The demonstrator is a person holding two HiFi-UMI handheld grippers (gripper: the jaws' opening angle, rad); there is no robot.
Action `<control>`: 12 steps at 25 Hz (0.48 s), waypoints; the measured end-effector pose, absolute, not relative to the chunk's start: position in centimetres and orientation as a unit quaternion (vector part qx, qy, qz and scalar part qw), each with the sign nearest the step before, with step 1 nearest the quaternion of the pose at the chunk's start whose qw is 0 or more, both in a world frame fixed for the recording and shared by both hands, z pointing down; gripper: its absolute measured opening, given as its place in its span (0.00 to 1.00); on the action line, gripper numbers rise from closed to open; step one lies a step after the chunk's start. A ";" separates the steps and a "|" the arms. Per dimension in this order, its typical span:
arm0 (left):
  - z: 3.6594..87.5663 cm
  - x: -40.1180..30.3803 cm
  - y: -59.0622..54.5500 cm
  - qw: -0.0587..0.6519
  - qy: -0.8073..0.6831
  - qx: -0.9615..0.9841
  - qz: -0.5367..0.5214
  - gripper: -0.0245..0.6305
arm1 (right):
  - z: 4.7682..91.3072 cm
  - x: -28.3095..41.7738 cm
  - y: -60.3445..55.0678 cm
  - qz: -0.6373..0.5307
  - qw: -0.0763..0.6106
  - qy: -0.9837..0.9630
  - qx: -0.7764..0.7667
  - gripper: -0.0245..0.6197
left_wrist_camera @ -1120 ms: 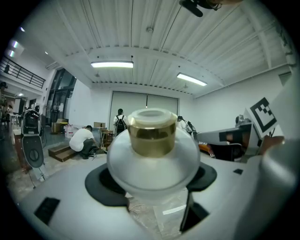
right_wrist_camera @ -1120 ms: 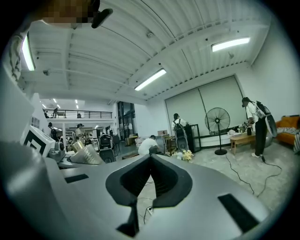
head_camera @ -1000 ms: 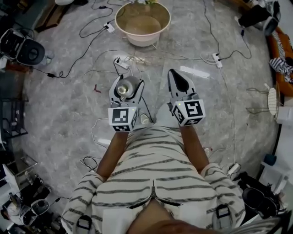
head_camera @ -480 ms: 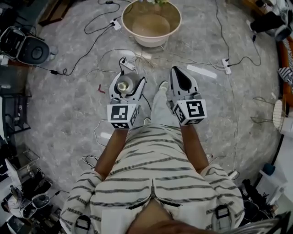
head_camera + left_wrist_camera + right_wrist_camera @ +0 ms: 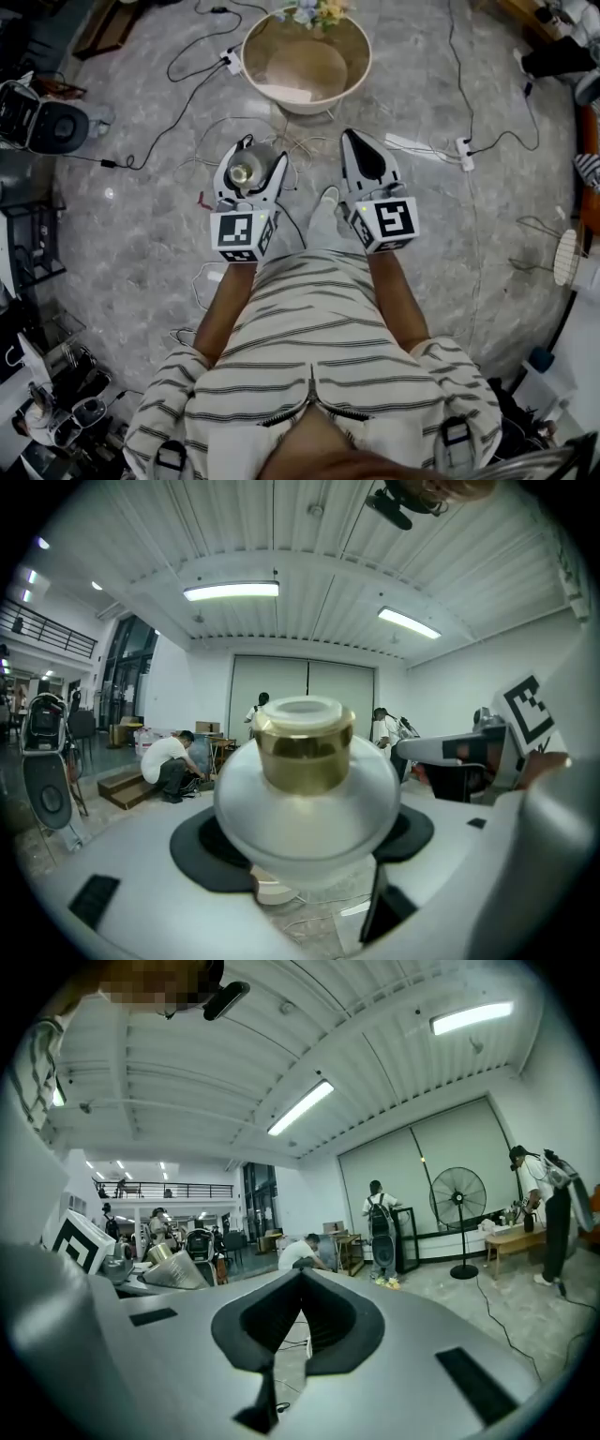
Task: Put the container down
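Left tool (image 5: 253, 161) is clamped on the container (image 5: 305, 799). Both pads sit on its belly at the widest part, just under the gold collar (image 5: 305, 752). Right tool (image 5: 302, 1330) has its jaws together with nothing between them.

The container is held upright in the air over the stone-look floor (image 5: 141, 234), near the round worktop (image 5: 361, 56) and short of it. Loose cables (image 5: 187, 56) run across the floor underneath.

Handling, my read:
- The body looks like frosted white glass or hard plastic. It should be rigid with no give, so don't squeeze harder than needed.
- If it's glass it's fragile, and both the floor and the worktop look hard. Set it down slowly with no drop.
- The rounded, smooth belly will probably slip. The pads could ride up or down the curve if the grip goes off the widest line.
- It looks small, probably light to moderate in weight, more if it's full. I can't tell the fill level.
- The belly is the best hold, as it is now. Avoid the collar and the white cap (image 5: 302, 710), which may be loose or turn.
- I can't see the base, so I can't judge how stably it will stand.

Writing: no brand, label or print is visible on the container. The only graphics are the black-and-white square markers on the tool cubes (image 5: 236, 234), and nothing on them can be read.
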State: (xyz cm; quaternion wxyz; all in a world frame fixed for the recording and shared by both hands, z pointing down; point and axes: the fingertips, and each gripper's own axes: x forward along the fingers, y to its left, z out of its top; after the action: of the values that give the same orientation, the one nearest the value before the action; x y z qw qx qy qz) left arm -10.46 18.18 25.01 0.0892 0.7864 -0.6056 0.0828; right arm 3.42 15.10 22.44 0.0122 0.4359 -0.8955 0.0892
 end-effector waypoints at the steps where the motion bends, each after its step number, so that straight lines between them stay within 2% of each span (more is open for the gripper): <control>1: 25.0 -10.2 16.9 0.090 -0.607 0.786 0.082 0.54 | 22.6 3.6 13.8 0.090 0.014 -0.896 0.434 0.05; 12: 26.2 -10.1 6.7 0.093 -0.630 0.765 0.093 0.54 | 24.6 4.5 2.7 0.105 0.019 -0.905 0.412 0.05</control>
State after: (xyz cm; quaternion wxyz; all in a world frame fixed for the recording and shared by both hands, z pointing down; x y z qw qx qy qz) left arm -10.08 6.73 26.21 0.0929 0.7652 -0.6302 0.0932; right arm 4.55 2.68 24.58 0.0192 0.4118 -0.9050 0.1050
